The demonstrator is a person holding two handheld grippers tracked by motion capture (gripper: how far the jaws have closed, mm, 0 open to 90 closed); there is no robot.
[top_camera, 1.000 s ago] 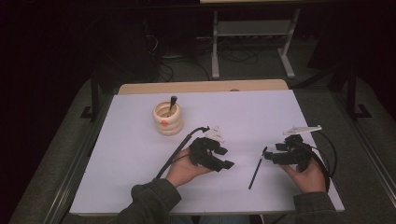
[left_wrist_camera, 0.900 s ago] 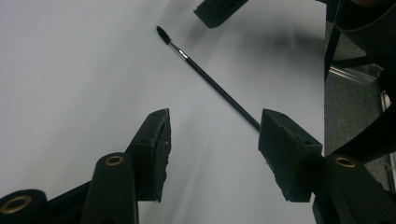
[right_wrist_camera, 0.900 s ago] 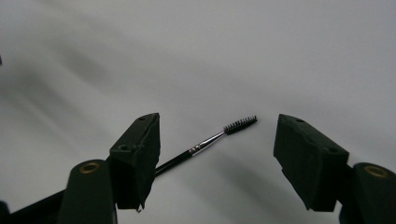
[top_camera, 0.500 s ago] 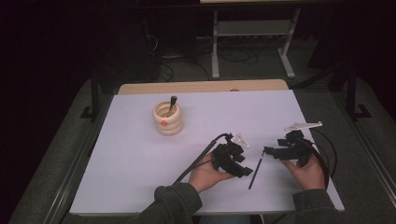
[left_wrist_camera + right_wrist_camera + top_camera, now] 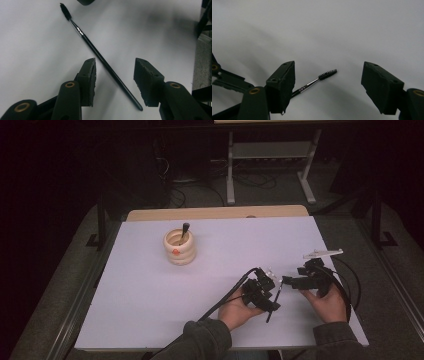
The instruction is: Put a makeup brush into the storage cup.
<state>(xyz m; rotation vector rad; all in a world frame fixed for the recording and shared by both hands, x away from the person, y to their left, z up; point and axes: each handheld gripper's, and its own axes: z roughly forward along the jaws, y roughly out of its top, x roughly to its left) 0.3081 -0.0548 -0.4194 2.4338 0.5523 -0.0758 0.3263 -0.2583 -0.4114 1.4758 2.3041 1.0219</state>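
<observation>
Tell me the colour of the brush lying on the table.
Black all over, bristles and handle, with a short silver band; the brush shows best in the left gripper view.

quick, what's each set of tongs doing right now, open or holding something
Left tongs: open, just been closing, astride the spoolie brush lying on the table, not gripping it.
Right tongs: open, just been opening, holding nothing.

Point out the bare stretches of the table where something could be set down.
Free: the table left of the left claw, and the far right behind the right claw. Crowded: between the claws, where the spoolie brush lies, and around the ringed holder.
</observation>
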